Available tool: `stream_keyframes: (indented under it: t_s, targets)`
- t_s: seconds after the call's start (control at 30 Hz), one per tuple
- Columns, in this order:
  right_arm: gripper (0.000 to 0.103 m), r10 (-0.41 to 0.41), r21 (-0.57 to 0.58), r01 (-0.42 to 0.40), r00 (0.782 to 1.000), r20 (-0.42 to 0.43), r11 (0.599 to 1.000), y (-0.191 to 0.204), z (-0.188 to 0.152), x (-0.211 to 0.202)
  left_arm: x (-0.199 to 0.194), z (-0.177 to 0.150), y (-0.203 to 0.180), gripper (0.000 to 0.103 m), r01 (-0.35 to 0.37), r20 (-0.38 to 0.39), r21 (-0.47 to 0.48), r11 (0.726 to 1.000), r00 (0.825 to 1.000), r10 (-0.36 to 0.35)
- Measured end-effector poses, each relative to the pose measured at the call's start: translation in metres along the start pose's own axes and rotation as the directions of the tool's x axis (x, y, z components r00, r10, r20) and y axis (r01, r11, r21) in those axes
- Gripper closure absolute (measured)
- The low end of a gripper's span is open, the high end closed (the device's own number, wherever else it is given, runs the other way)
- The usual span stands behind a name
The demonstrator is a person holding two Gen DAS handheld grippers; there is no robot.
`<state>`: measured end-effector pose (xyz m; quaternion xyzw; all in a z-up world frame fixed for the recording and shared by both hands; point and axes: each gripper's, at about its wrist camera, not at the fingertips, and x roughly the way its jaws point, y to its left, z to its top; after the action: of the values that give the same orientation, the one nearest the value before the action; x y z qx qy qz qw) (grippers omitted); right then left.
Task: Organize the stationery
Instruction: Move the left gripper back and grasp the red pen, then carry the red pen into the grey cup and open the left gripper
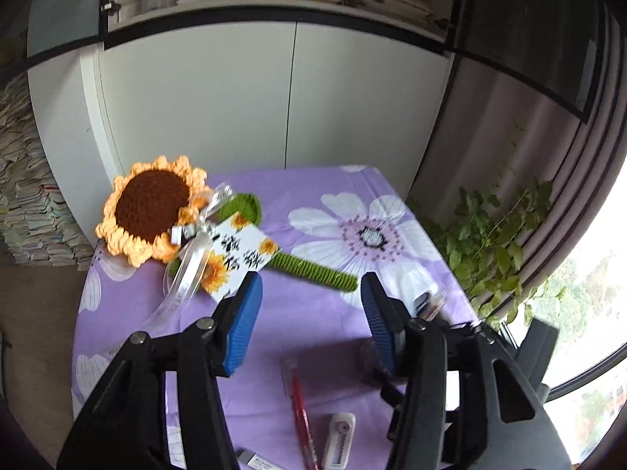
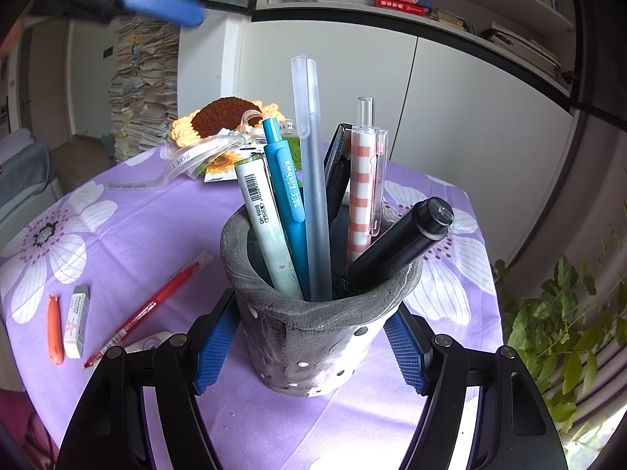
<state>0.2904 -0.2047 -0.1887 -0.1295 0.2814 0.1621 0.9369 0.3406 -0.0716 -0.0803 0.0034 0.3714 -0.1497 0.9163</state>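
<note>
My right gripper (image 2: 313, 346) is shut on a grey pen holder (image 2: 313, 333), its blue pads on both sides of the cup. Several pens (image 2: 313, 180) stand in it. A red pen (image 2: 151, 307), a white eraser (image 2: 76, 320) and an orange fish-shaped item (image 2: 55, 331) lie on the purple cloth to its left. My left gripper (image 1: 309, 325) is open and empty above the table. Below it lie the red pen (image 1: 301, 417) and a white correction tape (image 1: 339, 438). The left gripper also shows blurred at the top left of the right wrist view (image 2: 156, 2).
A crocheted sunflower (image 1: 153, 207) with a green stem, ribbon and card lies at the table's far left. The table has a purple flowered cloth (image 1: 313, 203). White cabinets stand behind it, book stacks to the left, a green plant (image 2: 568, 325) to the right.
</note>
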Motion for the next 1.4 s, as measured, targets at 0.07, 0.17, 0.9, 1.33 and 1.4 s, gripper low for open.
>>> stream_keyframes:
  t_s: [0.07,0.17,0.9,1.33,1.4]
  targets:
    - [0.03,0.0,0.0,0.0,1.0,0.0,1.0,0.0,0.0,0.0,0.022,-0.014,0.006,0.054,-0.018,-0.085,-0.006,1.0,0.996,0.017]
    - [0.03,-0.001,-0.001,0.001,1.0,0.0,1.0,0.001,0.0,0.0,0.054,-0.034,0.011,0.055,-0.043,-0.2,-0.009,0.999,0.979,0.041]
    - [0.03,0.002,0.005,-0.002,1.0,-0.001,1.0,0.003,0.0,0.001,0.117,-0.063,0.019,0.08,-0.057,-0.412,-0.039,0.998,0.91,0.036]
    - [0.03,0.003,0.006,-0.003,1.0,-0.001,1.0,0.002,0.0,0.002,0.118,-0.061,0.019,0.091,-0.004,-0.398,-0.073,0.997,0.917,-0.026]
    - [0.03,0.003,0.006,-0.003,1.0,-0.002,1.0,0.002,0.0,0.002,0.108,-0.058,0.019,0.091,-0.002,-0.37,-0.073,0.997,0.929,-0.025]
